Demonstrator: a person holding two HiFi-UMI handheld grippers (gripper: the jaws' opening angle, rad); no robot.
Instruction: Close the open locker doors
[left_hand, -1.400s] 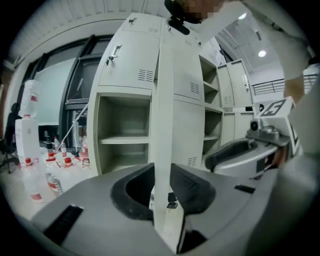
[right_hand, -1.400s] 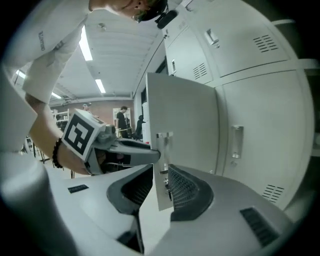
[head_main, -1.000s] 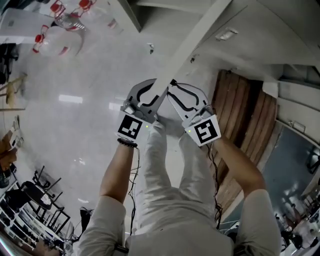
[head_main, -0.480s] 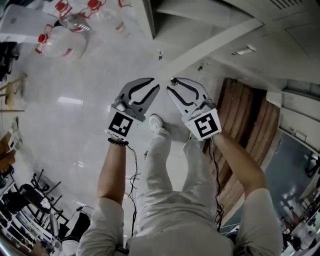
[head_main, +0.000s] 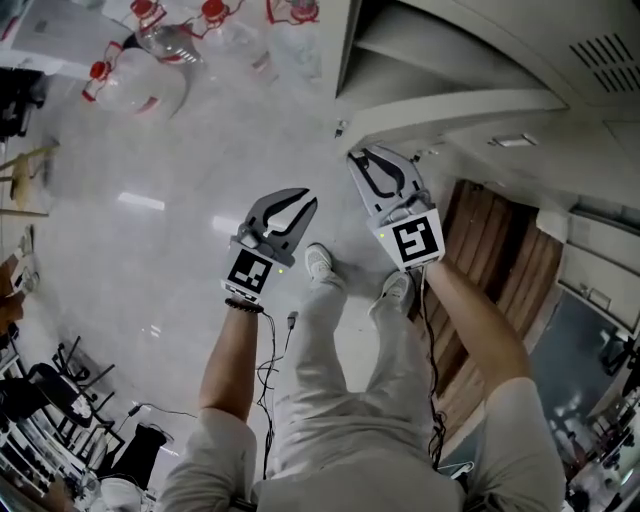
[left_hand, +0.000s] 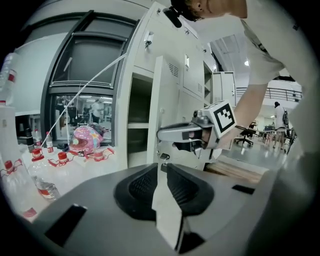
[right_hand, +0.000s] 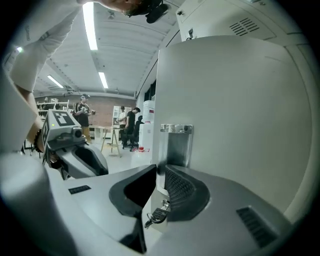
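Note:
The white locker door (head_main: 450, 105) stands swung most of the way toward the lockers, with keys (right_hand: 157, 216) hanging from its lock under a metal handle plate (right_hand: 176, 145). My right gripper (head_main: 352, 155) is at the door's free edge. Its jaws have just been closing and are open by a narrow gap in line with that edge (right_hand: 161, 169); I cannot see the pads pressing on it. My left gripper (head_main: 308, 200) hangs lower left, away from the door. Its jaws have just been closing too and are narrowly open on nothing (left_hand: 162, 167). The door (left_hand: 167, 110) partly covers a dark open compartment (left_hand: 137, 115).
Plastic bottles with red caps (head_main: 130, 70) stand on the pale floor at the left. Wooden boards (head_main: 490, 250) lie at the right by the lockers. The person's shoes (head_main: 320, 262) are under the grippers. A pink helmet (left_hand: 87, 140) lies by the window. Black chairs (head_main: 60, 390) stand behind.
The door has swung away toward the lockers. The right gripper followed its edge. The left gripper, first beside the door, has dropped back from it. Both pairs of jaws look narrower.

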